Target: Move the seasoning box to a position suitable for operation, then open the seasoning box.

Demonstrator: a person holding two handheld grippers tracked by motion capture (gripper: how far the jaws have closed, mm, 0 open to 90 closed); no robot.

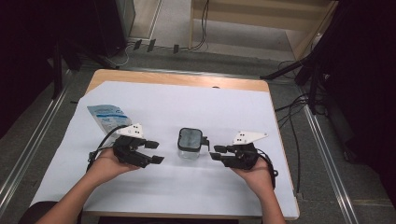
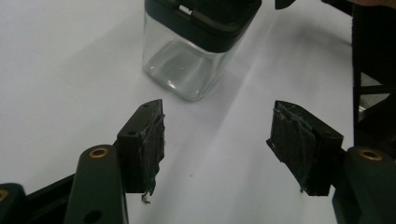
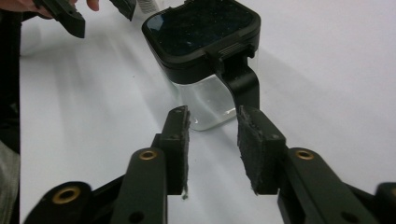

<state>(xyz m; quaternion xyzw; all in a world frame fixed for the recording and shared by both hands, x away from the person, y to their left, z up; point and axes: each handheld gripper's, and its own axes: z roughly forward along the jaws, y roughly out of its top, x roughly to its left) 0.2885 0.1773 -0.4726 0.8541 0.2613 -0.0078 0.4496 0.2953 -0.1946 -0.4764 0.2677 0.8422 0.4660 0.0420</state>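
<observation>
A clear square jar [image 1: 189,148] with a black lid [image 1: 189,138] stands at the middle of the white-covered table [image 1: 196,100]. A black clasp [image 3: 243,79] hangs down the jar's side that faces my right gripper. My left gripper [image 1: 156,152] lies left of the jar, open, with nothing between its pads. In the left gripper view the jar [image 2: 187,65] stands a little ahead of the wide-apart jaws of the left gripper [image 2: 218,106]. My right gripper [image 1: 215,152] sits just right of the jar, open. Its jaws stand close before the jar [image 3: 205,32] and clasp without touching them, the right gripper [image 3: 213,112] empty.
A blue and white packet [image 1: 108,115] lies flat at the table's left, behind the left hand. Bare wood [image 1: 177,79] shows along the far edge. Beyond the table run floor rails, cables and dark stands. White cover stretches in front of and behind the jar.
</observation>
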